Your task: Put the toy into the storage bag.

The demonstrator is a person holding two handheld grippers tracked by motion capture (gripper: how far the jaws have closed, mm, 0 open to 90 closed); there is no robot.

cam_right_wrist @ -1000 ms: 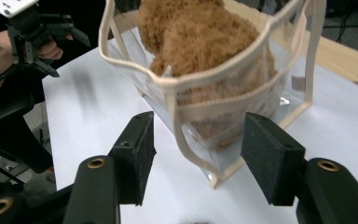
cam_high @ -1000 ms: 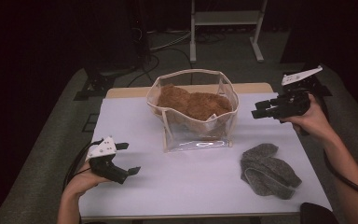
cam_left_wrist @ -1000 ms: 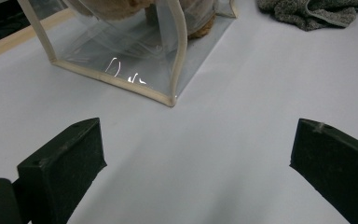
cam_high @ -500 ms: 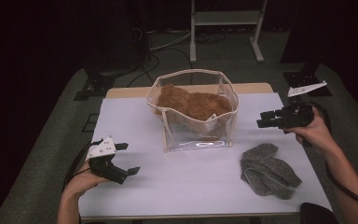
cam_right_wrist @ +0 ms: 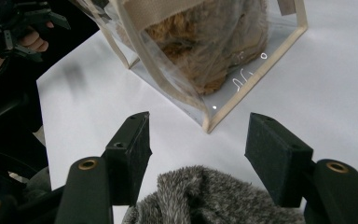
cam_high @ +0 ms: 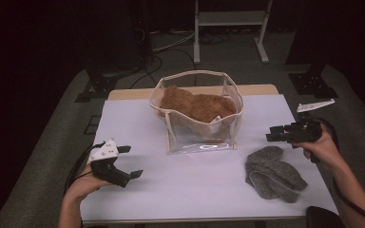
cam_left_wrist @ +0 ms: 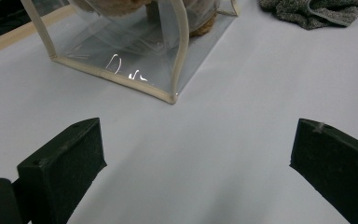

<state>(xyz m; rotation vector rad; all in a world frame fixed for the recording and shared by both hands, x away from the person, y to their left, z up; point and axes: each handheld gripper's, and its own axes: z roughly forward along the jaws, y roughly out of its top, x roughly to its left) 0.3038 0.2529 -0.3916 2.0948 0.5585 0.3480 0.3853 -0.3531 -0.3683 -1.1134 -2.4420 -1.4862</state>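
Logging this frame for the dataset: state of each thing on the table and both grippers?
clear bag: upright, top open, brown fluffy item inside.
brown fluffy item: bunched in the bag.
grey fuzzy cloth: crumpled flat on the table, outside the bag, not gripped.
right gripper: above the grey cloth, jaws have just been opening, nothing clamped.
left gripper: jaws wide open, empty.
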